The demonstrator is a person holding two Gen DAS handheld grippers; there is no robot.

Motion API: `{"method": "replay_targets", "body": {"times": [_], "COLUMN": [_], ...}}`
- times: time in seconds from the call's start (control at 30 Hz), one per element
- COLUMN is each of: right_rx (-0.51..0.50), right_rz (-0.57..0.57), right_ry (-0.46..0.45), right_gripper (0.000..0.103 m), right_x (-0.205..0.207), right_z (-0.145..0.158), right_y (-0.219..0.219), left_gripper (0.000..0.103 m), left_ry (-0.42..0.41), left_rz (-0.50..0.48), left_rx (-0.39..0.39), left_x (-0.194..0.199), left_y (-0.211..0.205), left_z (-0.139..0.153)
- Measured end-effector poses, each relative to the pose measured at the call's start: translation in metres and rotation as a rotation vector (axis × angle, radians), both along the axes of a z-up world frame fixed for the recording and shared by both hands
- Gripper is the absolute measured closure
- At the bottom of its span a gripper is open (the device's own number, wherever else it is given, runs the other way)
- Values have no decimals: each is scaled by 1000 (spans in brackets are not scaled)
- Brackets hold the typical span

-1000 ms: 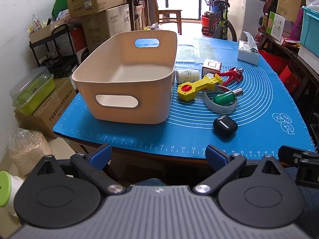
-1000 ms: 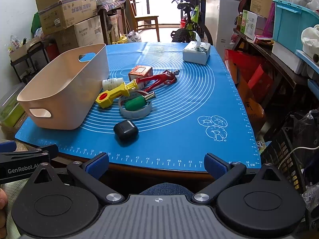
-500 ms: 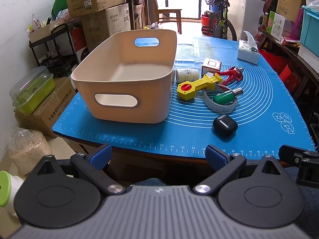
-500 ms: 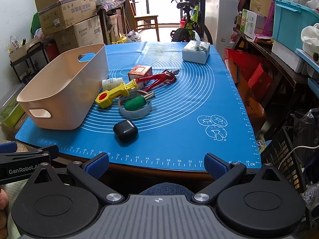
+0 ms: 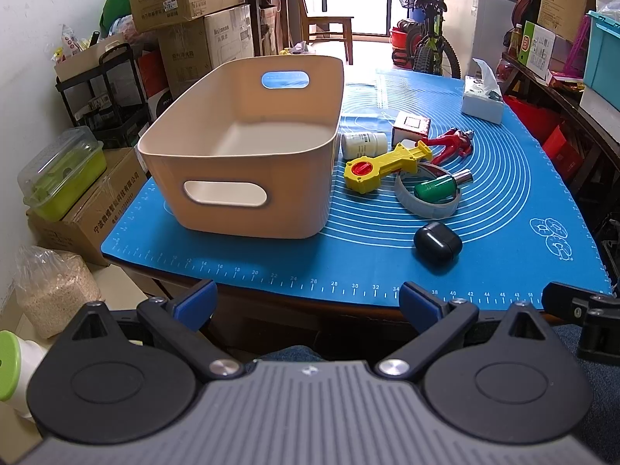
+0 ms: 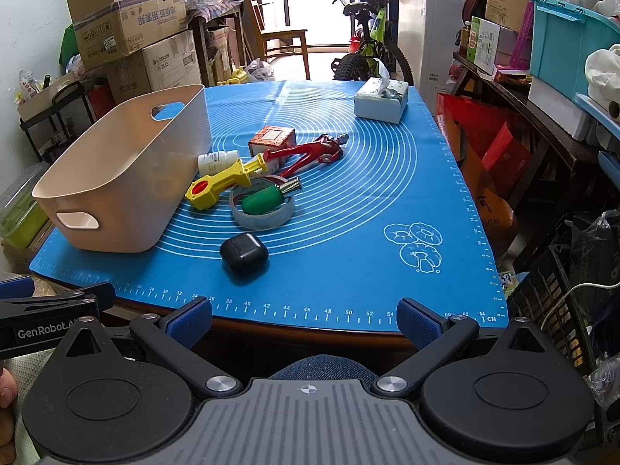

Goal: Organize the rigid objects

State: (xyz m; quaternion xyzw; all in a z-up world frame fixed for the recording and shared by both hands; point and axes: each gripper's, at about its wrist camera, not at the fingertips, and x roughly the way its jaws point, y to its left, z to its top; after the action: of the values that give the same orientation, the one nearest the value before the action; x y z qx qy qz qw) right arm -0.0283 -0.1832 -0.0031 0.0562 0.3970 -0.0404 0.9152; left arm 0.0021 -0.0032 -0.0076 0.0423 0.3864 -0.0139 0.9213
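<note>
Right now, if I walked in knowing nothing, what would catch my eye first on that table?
Probably the big beige bin, empty, on the left side of the bright blue mat. Beside it to the right lies a small cluster: a yellow toy, a red figure, a green-handled tool lying in a tape ring, and a black case nearest the edge.

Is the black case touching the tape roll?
Apart. The right wrist view shows a strip of blue mat between the black case and the tape roll.
</note>
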Motion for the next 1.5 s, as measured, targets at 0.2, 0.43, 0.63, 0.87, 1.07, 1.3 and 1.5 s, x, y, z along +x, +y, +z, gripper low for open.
{"method": "replay_targets", "body": {"times": [0.2, 0.43, 0.63, 0.87, 1.07, 1.3, 1.5], "right_rx": [0, 3, 1, 3, 21, 66, 36], "right_rz": [0, -1, 0, 1, -5, 18, 68], "right_ry": [0, 2, 2, 3, 11, 12, 25], "right_gripper": [2, 2, 2, 2, 2, 2, 2], "right_x": [0, 0, 0, -2, 2, 11, 44], "right_z": [0, 0, 0, -5, -6, 2, 3], "right_y": [0, 0, 0, -3, -1, -3, 2], "left_gripper": [4, 4, 4, 4, 4, 4, 4], "left_ry": [1, 3, 4, 12, 22, 20, -15], "left_rz": [0, 0, 0, 7, 15, 20, 71], "left_rx": [0, 2, 0, 1, 13, 8, 51], "left_x": [0, 0, 0, 1, 3, 16, 51], "left_y": [0, -1, -1, -2, -1, 9, 39], "left_z": [0, -2, -3, -6, -1, 14, 35]}}
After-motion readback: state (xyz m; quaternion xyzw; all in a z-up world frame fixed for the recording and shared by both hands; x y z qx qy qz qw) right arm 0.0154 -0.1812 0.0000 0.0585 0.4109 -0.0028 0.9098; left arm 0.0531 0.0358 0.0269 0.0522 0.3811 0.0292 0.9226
